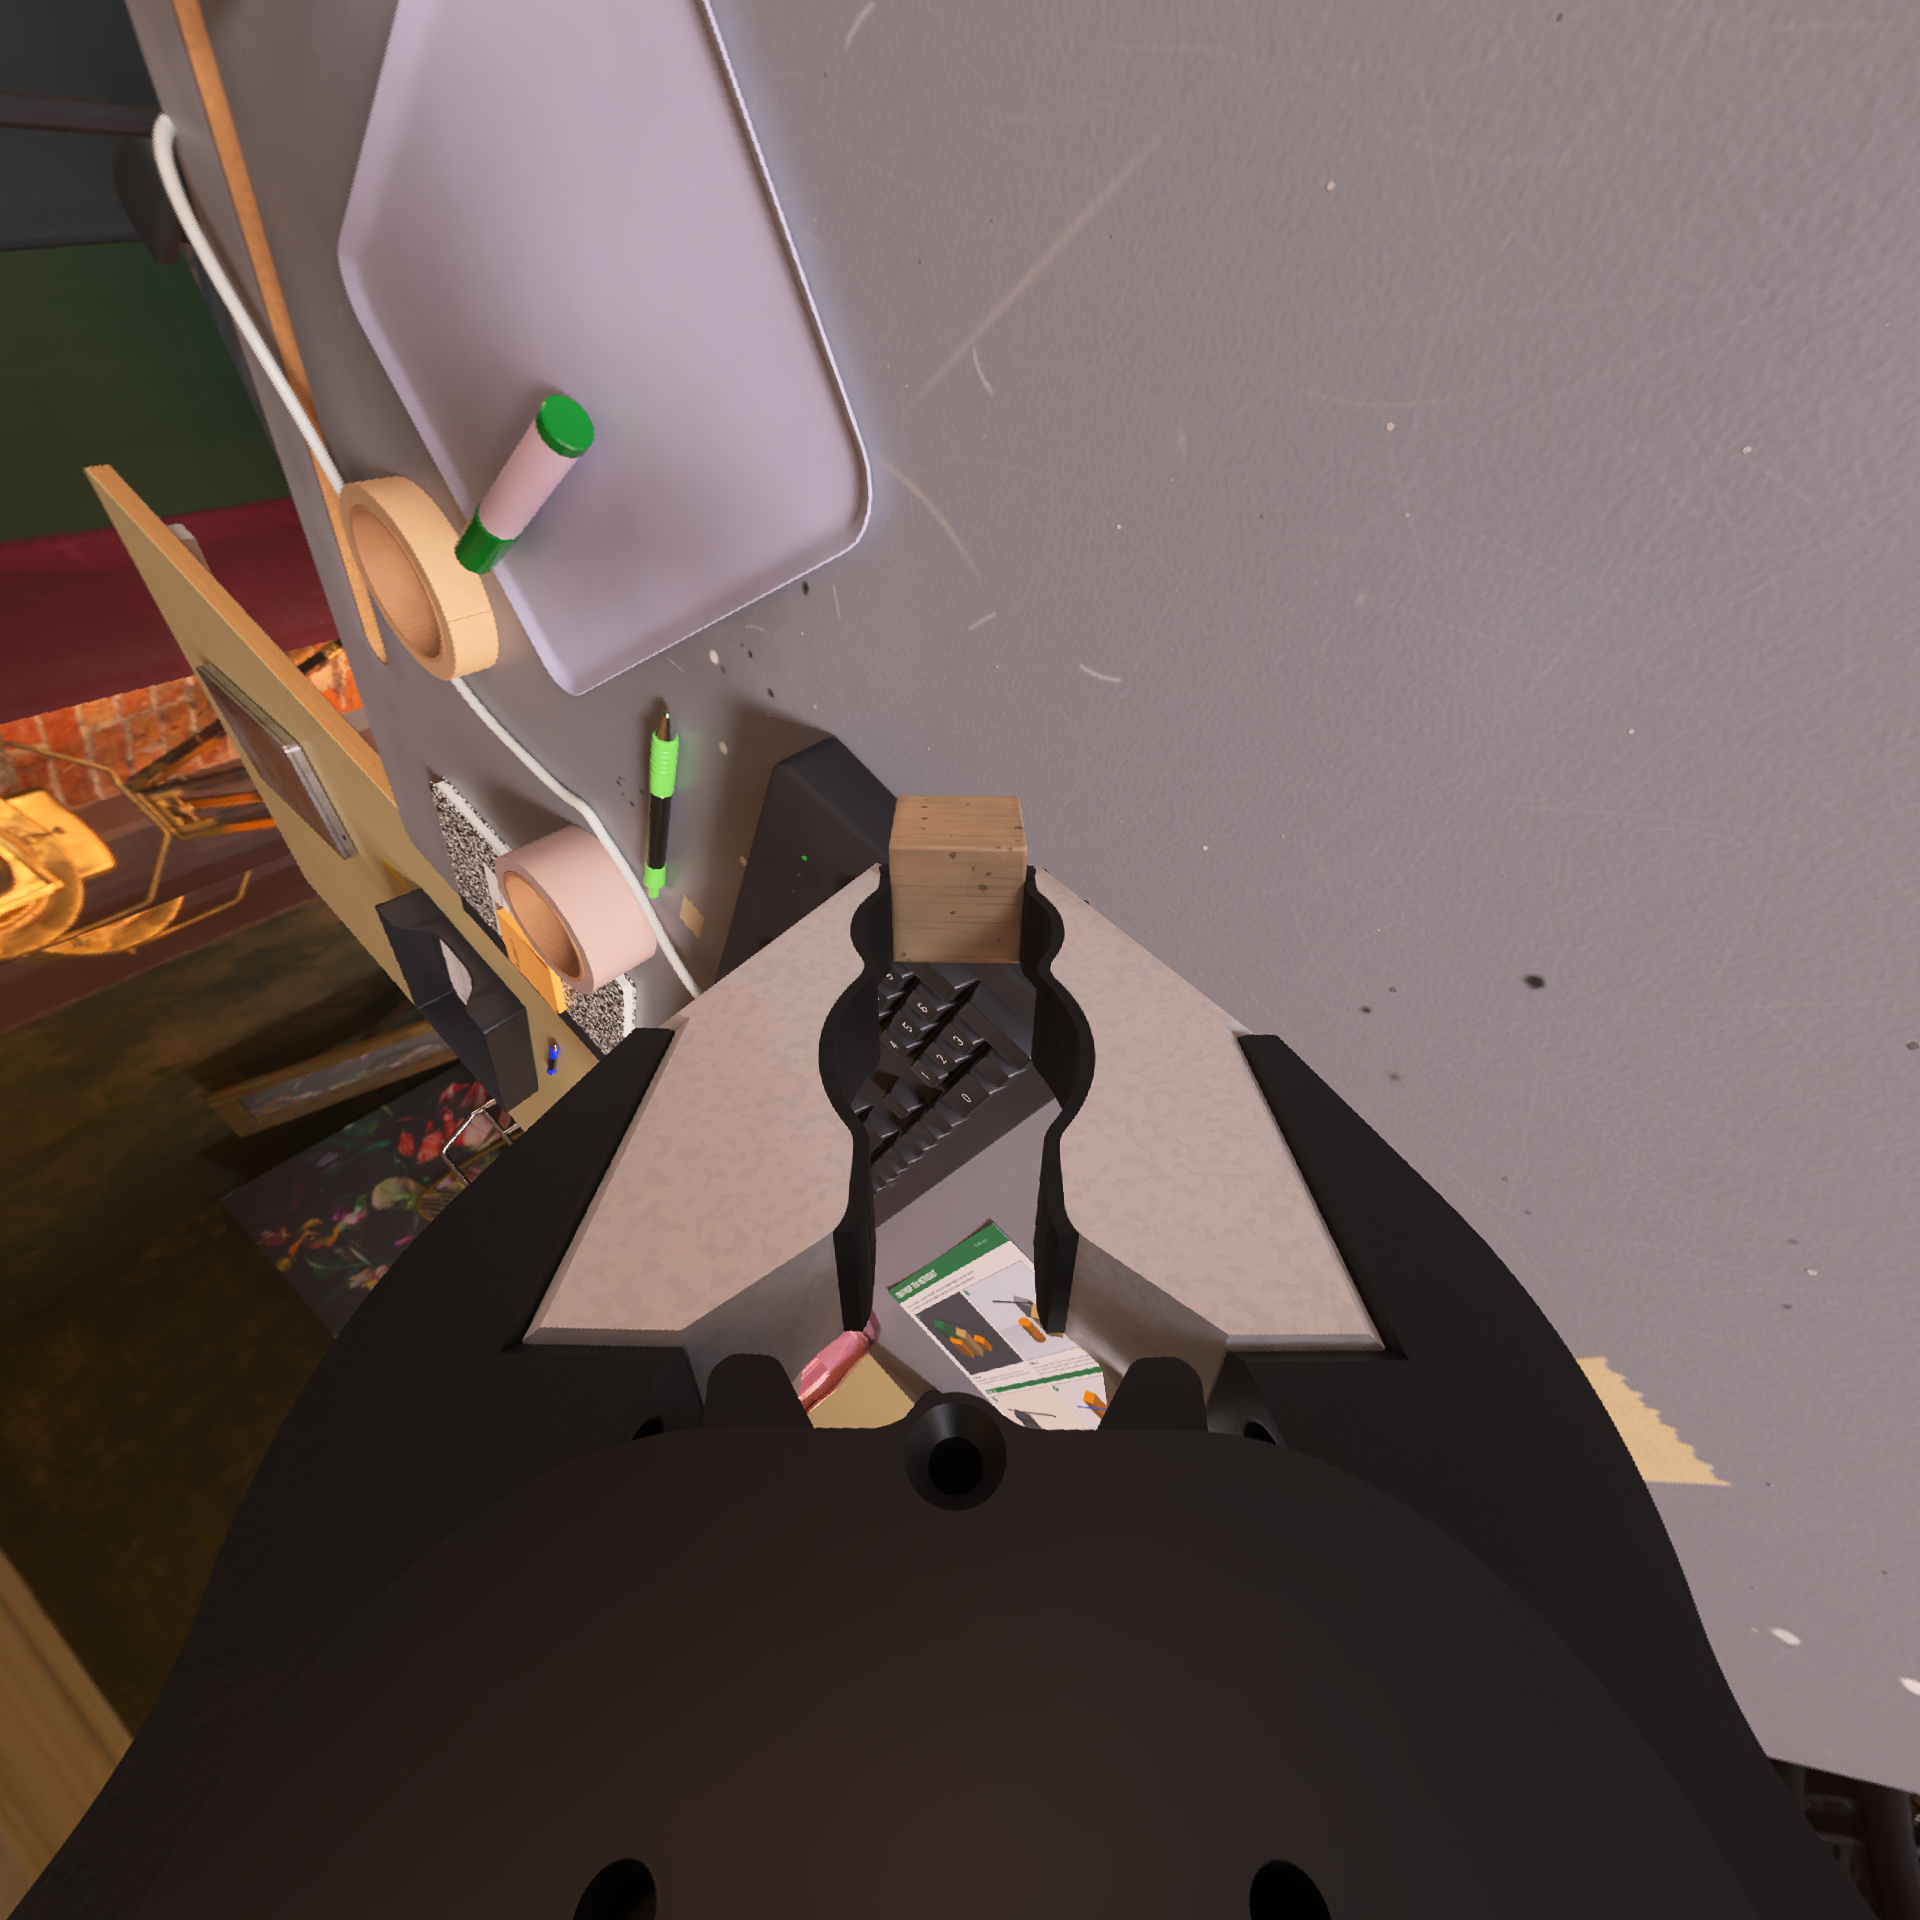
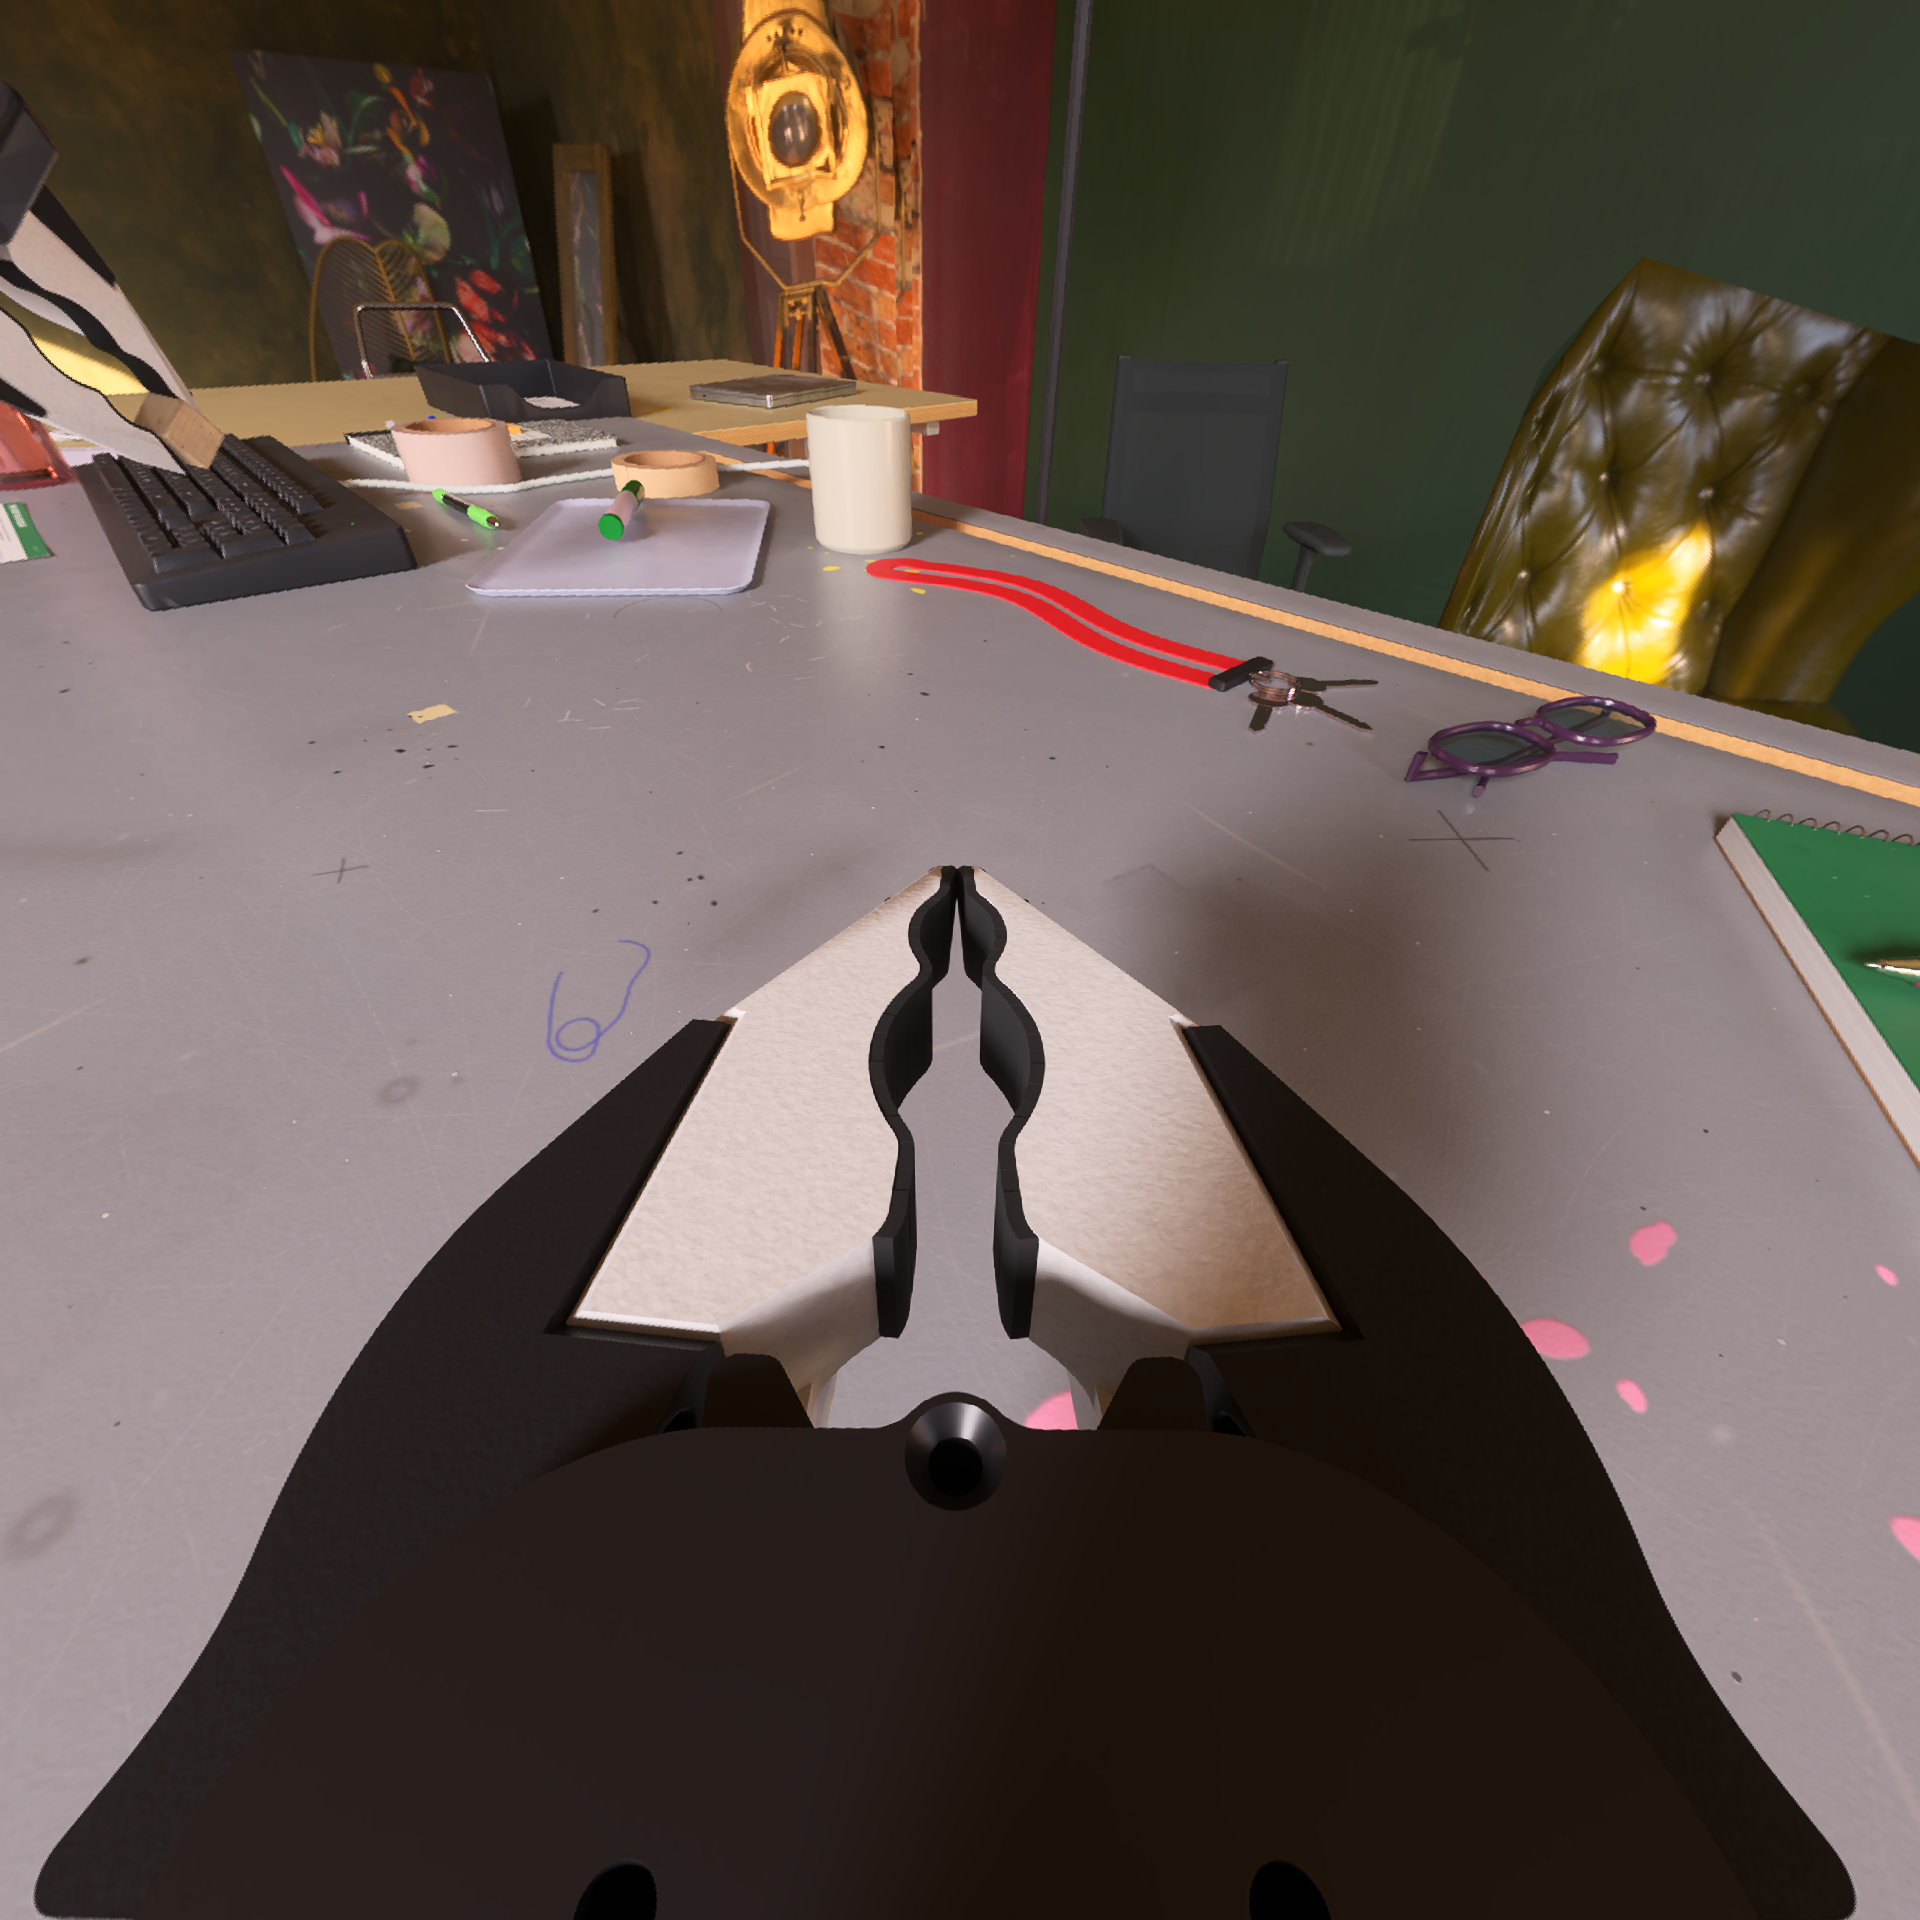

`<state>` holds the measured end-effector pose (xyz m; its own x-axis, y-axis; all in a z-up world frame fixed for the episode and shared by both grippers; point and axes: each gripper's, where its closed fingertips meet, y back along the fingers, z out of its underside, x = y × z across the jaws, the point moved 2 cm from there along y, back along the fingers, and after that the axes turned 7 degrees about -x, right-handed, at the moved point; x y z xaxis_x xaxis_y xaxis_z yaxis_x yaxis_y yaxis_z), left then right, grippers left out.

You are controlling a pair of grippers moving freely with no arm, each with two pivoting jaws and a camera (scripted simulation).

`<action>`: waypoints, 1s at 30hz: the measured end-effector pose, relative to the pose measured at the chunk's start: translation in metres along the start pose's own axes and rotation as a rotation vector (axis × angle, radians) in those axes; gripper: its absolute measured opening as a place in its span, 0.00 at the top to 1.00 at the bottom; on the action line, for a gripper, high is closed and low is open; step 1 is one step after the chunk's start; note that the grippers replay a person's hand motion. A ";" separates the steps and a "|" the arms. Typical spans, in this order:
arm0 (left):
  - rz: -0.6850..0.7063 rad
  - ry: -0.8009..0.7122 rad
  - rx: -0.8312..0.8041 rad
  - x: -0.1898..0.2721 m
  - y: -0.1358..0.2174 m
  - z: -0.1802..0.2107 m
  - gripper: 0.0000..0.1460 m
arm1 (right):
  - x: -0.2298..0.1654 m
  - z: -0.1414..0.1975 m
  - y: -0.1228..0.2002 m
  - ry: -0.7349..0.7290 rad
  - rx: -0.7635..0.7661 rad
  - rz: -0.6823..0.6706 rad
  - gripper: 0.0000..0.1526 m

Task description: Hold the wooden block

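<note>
The wooden block [image 1: 956, 878] is a small pale cube clamped between the tips of my left gripper [image 1: 956, 904]. It is held above the black keyboard [image 1: 935, 1070]. In the right wrist view the same block [image 2: 179, 424] shows far left at the tips of the left gripper [image 2: 156, 421], over the keyboard [image 2: 229, 520]. My right gripper [image 2: 956, 878] is shut and empty, low over the bare grey table [image 2: 727, 790].
A lilac tray [image 1: 603, 343] holds a green-capped marker [image 1: 525, 483]. Nearby lie two tape rolls [image 1: 416, 577] [image 1: 571, 904], a green pen [image 1: 660, 800] and a white cable. A cream mug [image 2: 860, 476], red lanyard with keys [image 2: 1091, 618], purple glasses [image 2: 1538, 738] and green notebook [image 2: 1849, 914] lie farther right.
</note>
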<state>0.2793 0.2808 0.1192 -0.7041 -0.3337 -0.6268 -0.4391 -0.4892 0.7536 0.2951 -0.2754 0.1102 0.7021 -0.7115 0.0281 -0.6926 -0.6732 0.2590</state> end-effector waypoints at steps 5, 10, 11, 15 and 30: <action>-0.014 0.048 0.036 -0.003 0.003 0.003 0.84 | -0.001 0.001 -0.001 0.003 -0.006 -0.005 1.00; -0.031 0.105 0.101 -0.005 0.015 0.004 0.84 | -0.004 0.001 -0.001 0.012 -0.008 -0.015 1.00; -0.037 0.115 0.118 -0.005 0.020 0.003 0.84 | -0.005 0.001 -0.002 0.016 -0.007 -0.020 1.00; -0.063 0.152 0.194 -0.006 0.042 -0.002 0.84 | -0.013 0.000 -0.005 0.048 -0.010 -0.053 1.00; -0.082 0.155 0.257 0.002 0.059 -0.009 0.84 | -0.040 0.000 -0.013 0.133 -0.034 -0.116 1.00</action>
<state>0.2574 0.2446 0.1606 -0.5755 -0.4299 -0.6957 -0.6316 -0.3068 0.7120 0.2764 -0.2384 0.1057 0.7945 -0.5948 0.1226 -0.6009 -0.7406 0.3008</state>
